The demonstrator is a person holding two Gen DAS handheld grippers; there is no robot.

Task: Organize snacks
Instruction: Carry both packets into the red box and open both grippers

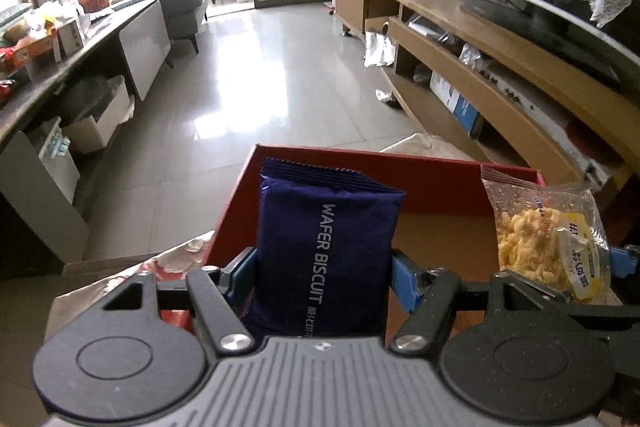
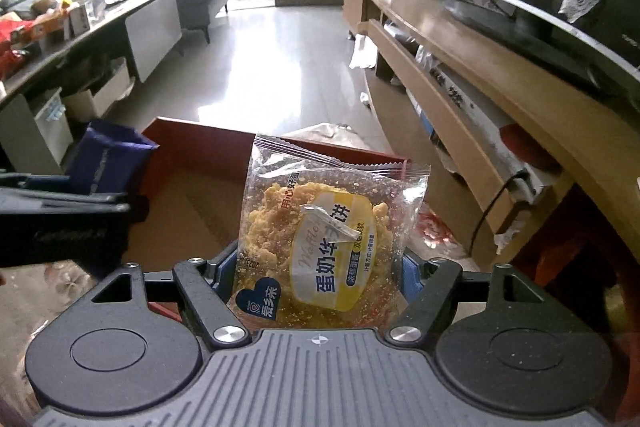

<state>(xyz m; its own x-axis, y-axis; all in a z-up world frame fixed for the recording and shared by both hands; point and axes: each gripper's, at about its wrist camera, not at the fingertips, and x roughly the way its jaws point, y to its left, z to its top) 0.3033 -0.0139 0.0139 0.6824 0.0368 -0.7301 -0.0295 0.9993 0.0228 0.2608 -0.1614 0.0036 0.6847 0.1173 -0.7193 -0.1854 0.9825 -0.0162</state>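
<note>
My left gripper (image 1: 322,275) is shut on a dark blue wafer biscuit packet (image 1: 326,247), held upright over an open red box (image 1: 384,157) with a brown cardboard floor. My right gripper (image 2: 318,277) is shut on a clear packet of yellow waffle cake (image 2: 324,243), also upright over the same red box (image 2: 188,131). In the left wrist view the waffle packet (image 1: 544,239) shows at the right. In the right wrist view the blue packet (image 2: 106,157) and the left gripper's black body show at the left.
A patterned cloth (image 1: 168,267) covers the table under the box. A wooden TV stand (image 1: 500,67) with a TV runs along the right. A grey cabinet (image 1: 144,35) with snacks on top stands at the left. Tiled floor lies beyond.
</note>
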